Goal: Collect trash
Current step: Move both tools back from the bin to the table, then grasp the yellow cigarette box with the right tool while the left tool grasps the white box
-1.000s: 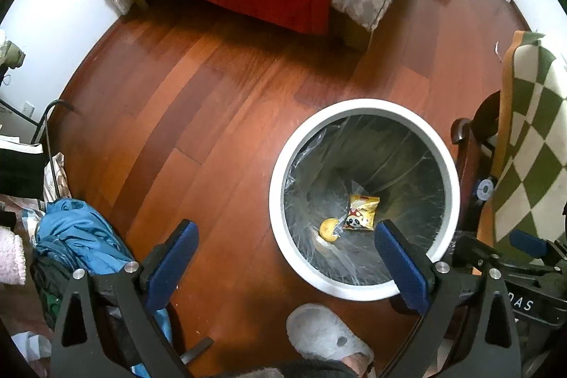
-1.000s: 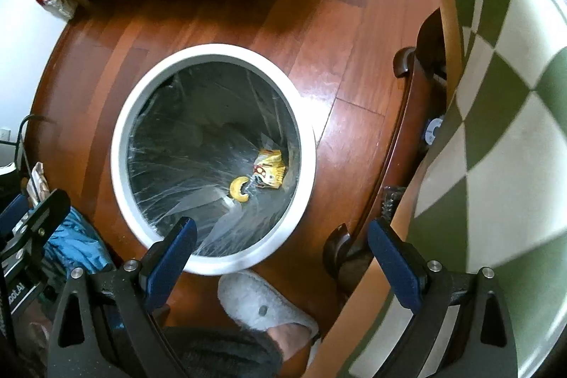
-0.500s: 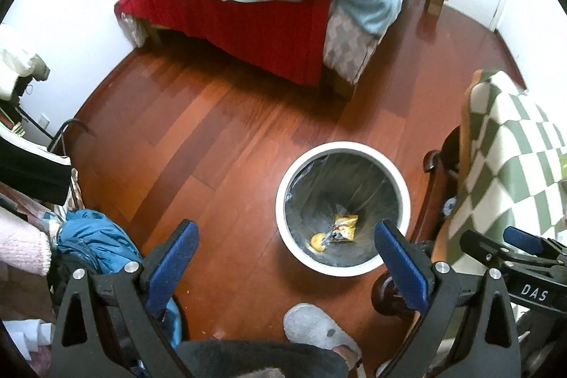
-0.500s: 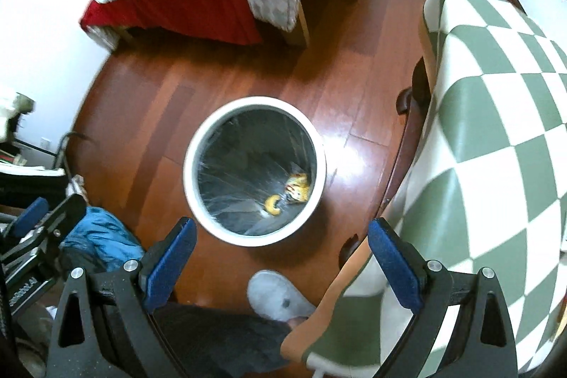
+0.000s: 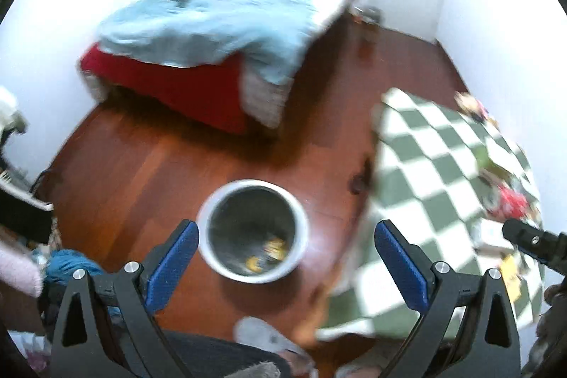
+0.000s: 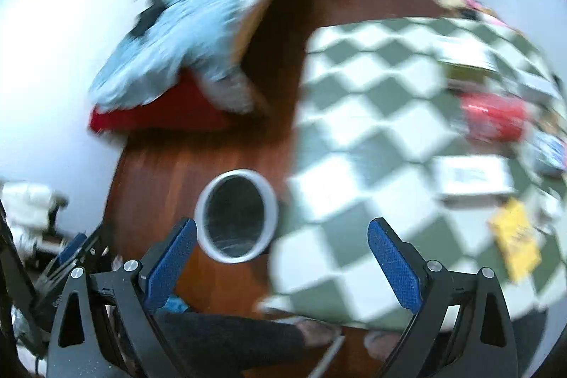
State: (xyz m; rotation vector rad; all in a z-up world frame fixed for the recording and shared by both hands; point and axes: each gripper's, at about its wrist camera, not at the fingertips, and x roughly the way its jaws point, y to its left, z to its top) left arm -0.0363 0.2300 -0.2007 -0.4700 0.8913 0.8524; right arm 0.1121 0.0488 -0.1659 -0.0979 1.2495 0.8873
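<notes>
Left wrist view: the left gripper (image 5: 285,266) and the right gripper (image 6: 281,263) both gape with nothing held, the white bin (image 5: 226,204) on the floor at 6 o'clock holding yellow wrappers (image 5: 274,245), the checkered table (image 5: 425,172) at 3 o'clock.

We record a reddish-brown wooden floor (image 5: 149,172) bounded by plain white walls (image 5: 496,23). A bed (image 5: 212,23) with a rumpled light-blue cover and red base stands against the far wall. A table (image 6: 372,116) under green-and-white checked cloth stands nearby.
</notes>
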